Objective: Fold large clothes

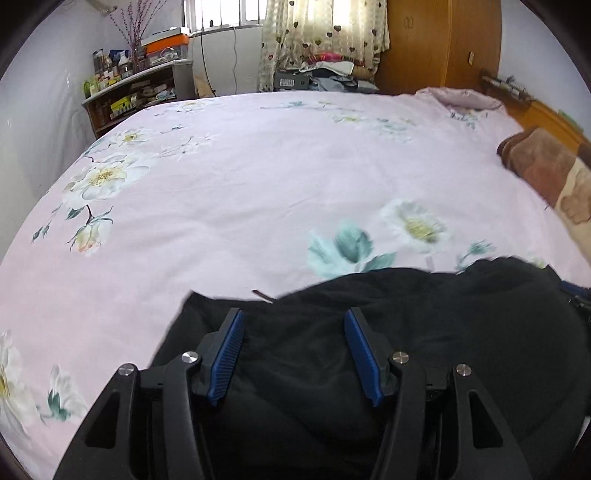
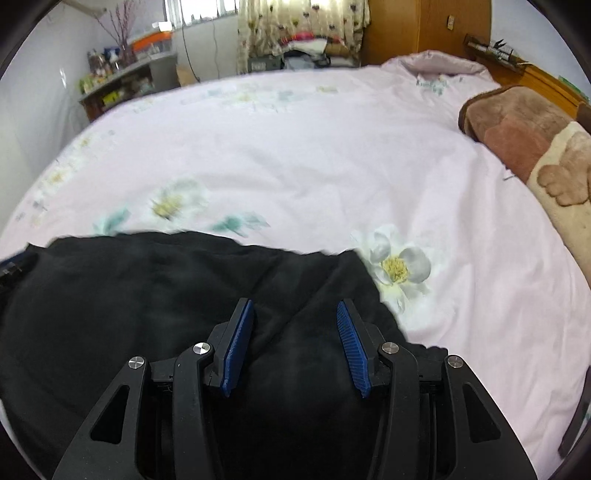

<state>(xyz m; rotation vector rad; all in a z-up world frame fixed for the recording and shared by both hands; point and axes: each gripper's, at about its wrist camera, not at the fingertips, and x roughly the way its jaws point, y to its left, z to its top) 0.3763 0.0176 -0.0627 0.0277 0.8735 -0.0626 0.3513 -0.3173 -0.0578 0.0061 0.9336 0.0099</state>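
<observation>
Both wrist cameras sit low and close over the bed (image 1: 258, 177), facing its far window (image 1: 236, 13); they share the bedspread.

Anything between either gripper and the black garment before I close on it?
Nothing visible. The left gripper and right gripper are both open right over the black garment, which lies on the pink floral bedspread.

The left gripper (image 1: 293, 321), its blue-padded jaws spread apart, sits above the black garment (image 1: 406, 314) lying directly beneath and ahead of it on the pink floral bed (image 1: 258, 177), with a brown blanket (image 1: 535, 162) far right.
</observation>
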